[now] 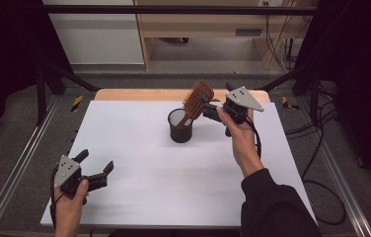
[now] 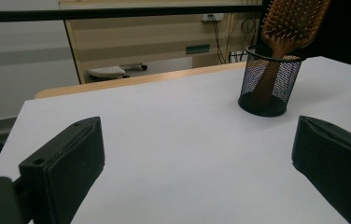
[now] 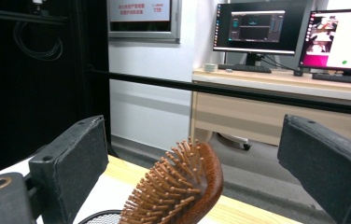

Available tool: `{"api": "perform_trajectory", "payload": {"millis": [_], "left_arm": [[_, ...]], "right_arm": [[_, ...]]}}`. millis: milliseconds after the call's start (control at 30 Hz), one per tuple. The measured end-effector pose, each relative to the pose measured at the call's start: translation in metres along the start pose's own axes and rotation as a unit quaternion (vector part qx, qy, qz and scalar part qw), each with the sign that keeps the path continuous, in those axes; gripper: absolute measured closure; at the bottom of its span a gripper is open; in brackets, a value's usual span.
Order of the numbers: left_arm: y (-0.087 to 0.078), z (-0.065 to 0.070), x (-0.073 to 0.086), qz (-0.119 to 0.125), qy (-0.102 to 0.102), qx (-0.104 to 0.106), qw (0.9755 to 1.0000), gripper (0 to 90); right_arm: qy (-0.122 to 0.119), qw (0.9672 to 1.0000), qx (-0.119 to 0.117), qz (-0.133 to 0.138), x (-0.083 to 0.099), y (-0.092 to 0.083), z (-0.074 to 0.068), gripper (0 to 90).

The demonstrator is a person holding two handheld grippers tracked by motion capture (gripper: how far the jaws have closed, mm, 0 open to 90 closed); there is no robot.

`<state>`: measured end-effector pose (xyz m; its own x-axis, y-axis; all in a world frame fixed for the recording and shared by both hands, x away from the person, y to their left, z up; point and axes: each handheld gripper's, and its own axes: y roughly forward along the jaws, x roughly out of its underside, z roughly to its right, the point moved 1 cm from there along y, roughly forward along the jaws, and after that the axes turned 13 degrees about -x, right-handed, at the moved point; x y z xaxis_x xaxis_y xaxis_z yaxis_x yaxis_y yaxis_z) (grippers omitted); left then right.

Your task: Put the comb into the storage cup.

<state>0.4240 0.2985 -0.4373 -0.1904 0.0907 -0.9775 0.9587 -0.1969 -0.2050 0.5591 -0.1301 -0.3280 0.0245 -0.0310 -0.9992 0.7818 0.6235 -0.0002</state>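
Observation:
A wooden paddle hairbrush [image 1: 198, 98] stands handle-down in a black mesh cup [image 1: 180, 126] at the middle back of the white table [image 1: 139, 153], its head leaning right. My right gripper [image 1: 209, 109] is open just right of the brush head, with its jaws at either side of it and not touching. In the right gripper view the brush head [image 3: 183, 186] rises between the wide-apart jaws of the right gripper [image 3: 194, 135], above the cup rim [image 3: 101, 218]. My left gripper [image 1: 97, 170] rests open at the front left with nothing in it. From the left gripper [image 2: 197, 130] I see the cup [image 2: 269, 84] and brush [image 2: 292, 23] far off.
Metal frame rails [image 1: 20, 163] run along both sides of the table, and a black bar [image 1: 183, 10] crosses the back. Cables [image 1: 321, 148] lie on the floor at the right. A desk with monitors [image 3: 257, 28] stands beyond the table.

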Motion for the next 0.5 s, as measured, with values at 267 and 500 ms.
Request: {"api": "perform_trajectory", "payload": {"millis": [267,500], "left_arm": [[0.0,-0.003,0.0,0.001,-0.003,-0.004,1.0,2.8],[-0.001,-0.005,0.0,0.003,-0.007,-0.008,0.9999,2.8]], "right_arm": [[0.005,1.0,-0.006,-0.001,-0.003,-0.009,0.0,8.3],[0.013,0.9999,-0.009,0.003,-0.007,-0.015,0.003,8.1]]}}
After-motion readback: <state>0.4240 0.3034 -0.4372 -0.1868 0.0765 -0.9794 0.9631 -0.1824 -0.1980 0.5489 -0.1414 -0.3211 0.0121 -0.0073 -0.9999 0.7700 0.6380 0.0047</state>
